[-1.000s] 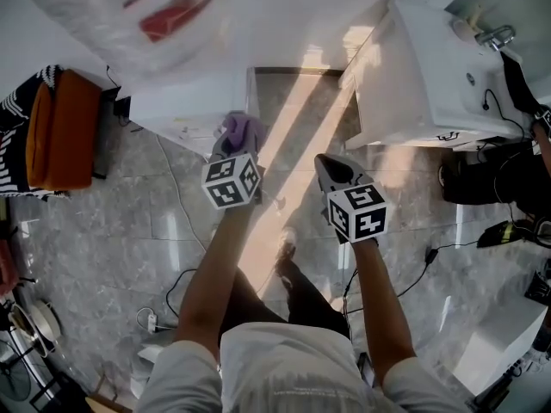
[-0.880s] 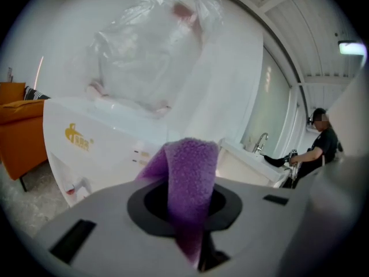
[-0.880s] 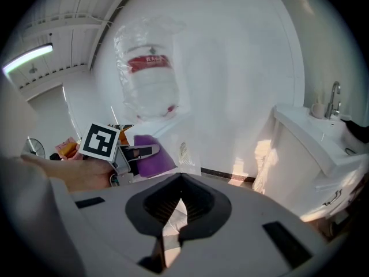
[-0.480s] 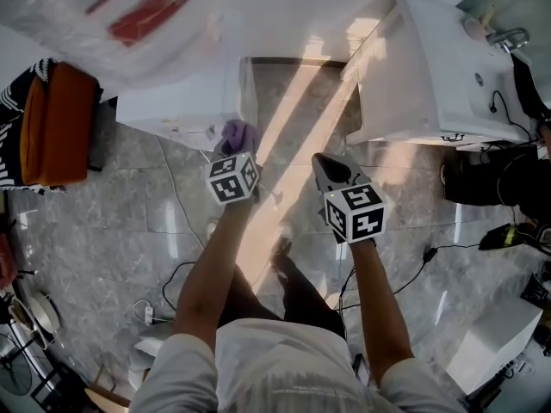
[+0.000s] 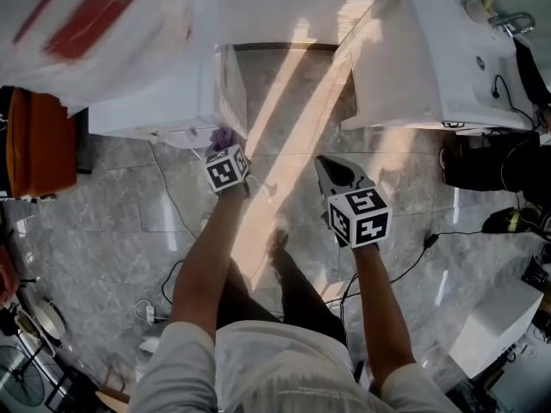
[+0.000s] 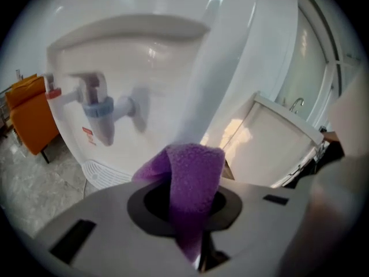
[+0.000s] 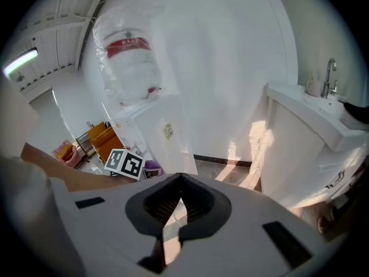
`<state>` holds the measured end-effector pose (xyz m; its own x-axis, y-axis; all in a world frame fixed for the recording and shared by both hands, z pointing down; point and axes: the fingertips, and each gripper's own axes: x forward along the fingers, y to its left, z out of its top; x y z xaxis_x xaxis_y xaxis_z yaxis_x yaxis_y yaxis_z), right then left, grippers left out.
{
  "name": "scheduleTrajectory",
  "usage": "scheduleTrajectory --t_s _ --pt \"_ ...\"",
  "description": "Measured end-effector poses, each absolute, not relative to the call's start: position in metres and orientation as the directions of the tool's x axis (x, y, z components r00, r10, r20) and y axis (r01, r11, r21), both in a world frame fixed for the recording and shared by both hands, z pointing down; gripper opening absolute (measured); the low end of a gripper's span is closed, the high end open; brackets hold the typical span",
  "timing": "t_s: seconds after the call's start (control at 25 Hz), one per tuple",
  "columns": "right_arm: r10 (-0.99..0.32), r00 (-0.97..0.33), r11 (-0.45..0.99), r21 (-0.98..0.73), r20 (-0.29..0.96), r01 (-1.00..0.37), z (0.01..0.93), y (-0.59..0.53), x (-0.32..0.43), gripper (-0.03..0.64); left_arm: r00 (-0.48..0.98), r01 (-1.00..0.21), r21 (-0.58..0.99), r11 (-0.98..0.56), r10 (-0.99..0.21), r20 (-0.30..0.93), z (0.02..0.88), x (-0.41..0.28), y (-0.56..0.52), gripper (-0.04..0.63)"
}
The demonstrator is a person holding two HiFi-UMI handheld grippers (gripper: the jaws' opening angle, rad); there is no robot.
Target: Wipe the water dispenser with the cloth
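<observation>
The white water dispenser stands at the upper left, with a plastic-wrapped bottle with a red label on top. My left gripper is shut on a purple cloth, which is at the dispenser's lower front corner. In the left gripper view the cloth sticks up from the jaws, close before the dispenser front with its taps and drip grille. My right gripper hangs shut and empty over the floor, right of the dispenser. Its jaws meet at the tips.
A white sink cabinet with a tap stands at the upper right, with a sunlit strip of floor between it and the dispenser. An orange chair is at far left. Cables lie on the grey marble floor. Dark bags sit at right.
My left gripper has moved forward with the cloth, up to the dispenser's lower front. The right gripper has stayed about where it was.
</observation>
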<state>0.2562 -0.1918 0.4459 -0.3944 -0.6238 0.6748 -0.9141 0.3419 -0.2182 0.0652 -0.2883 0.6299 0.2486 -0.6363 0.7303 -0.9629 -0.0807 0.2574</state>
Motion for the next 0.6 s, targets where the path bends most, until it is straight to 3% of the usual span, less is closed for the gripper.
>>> scheduleTrajectory --t_s 0.6 --pt "-0.611 -0.407 0.300 -0.276 0.679 -0.913 0.515 -0.159 0.260 0.011 0.247 -0.969 0.174 -0.177 -0.626 0.740 0.697 0.060 -0.287 0.055"
